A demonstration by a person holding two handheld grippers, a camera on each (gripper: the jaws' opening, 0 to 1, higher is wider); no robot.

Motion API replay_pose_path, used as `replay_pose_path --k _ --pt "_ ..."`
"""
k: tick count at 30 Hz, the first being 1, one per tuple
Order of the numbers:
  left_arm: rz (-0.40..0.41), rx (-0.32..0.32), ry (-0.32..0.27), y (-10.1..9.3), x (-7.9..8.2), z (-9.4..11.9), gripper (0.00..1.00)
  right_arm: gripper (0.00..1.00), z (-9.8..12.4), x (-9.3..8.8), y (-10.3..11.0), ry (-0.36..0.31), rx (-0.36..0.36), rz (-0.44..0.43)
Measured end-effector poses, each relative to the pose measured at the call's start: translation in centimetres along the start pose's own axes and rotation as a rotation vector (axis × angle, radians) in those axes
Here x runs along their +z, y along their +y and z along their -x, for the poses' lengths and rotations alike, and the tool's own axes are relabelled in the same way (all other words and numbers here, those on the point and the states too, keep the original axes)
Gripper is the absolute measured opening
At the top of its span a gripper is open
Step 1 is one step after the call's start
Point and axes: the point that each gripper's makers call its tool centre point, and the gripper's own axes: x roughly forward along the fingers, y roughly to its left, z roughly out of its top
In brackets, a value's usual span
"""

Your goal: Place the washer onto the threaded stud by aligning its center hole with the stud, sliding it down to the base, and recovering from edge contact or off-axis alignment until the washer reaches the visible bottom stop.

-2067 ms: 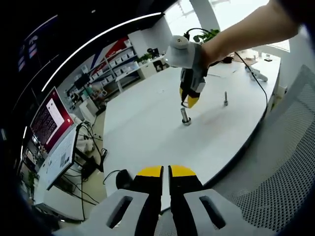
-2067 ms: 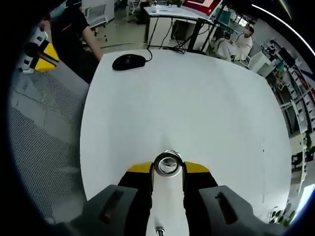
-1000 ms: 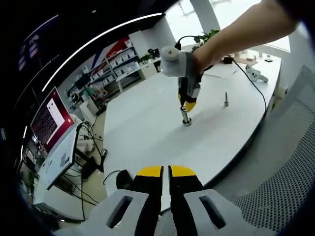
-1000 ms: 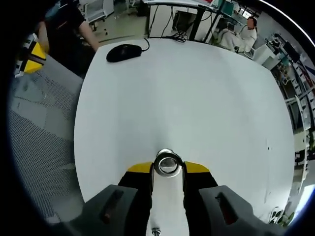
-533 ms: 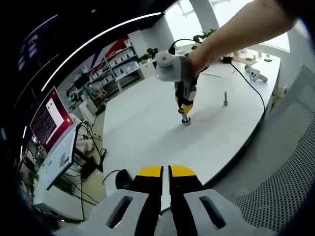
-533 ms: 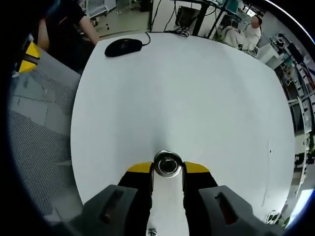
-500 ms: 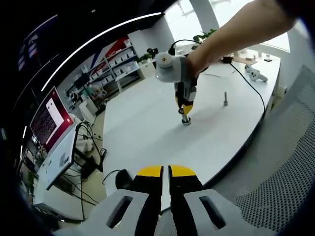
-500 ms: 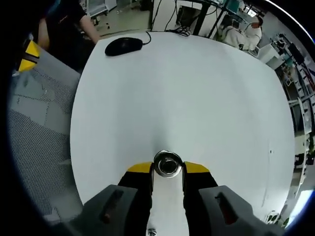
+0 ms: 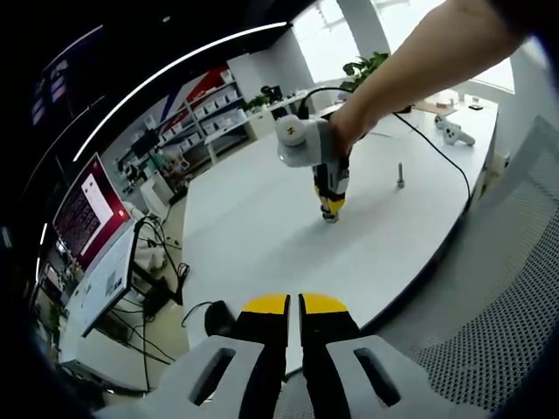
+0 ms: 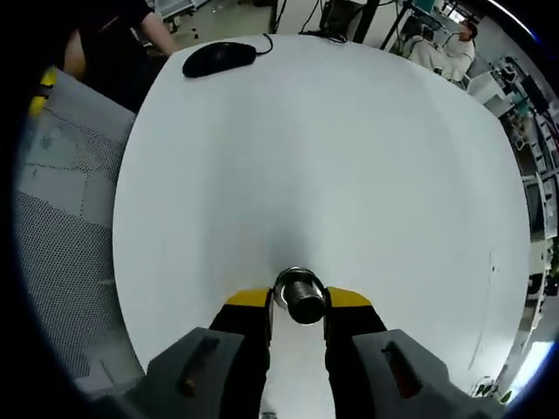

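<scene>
The left gripper hangs back off the near edge of the white table, its yellow-tipped jaws nearly together with only a thin slit between them and nothing in it. Well ahead of it, the right gripper points down at the table with its tips right at the stud. A second, thinner bolt stands apart, farther along the table.

In the right gripper view, the right gripper has its jaws closed on a ring of metal, which I take to be the washer, and the stud shows through and just under it, between the tips. How far down the washer sits, I cannot tell; the base is hidden.

The risk, as I judge it, is tilt. If the gripper leans off the stud's axis, the washer's inner edge could catch on the threads and jam partway. Letting go too early might leave it cocked above the stop, and pushing sideways could tip the stud.
</scene>
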Motion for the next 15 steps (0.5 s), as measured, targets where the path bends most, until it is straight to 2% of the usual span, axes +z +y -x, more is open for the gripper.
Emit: replay_pose_path --k 7,15 --pt "0.0 -0.001 0.002 0.0 0.0 0.0 0.02 0.23 -0.3 -0.5 0.3 0.005 0.009 0.024" --pt "-0.001 -0.003 0.004 -0.1 0.0 0.0 0.02 0.23 0.5 -1.7 2.0 0.02 0.029 0.037"
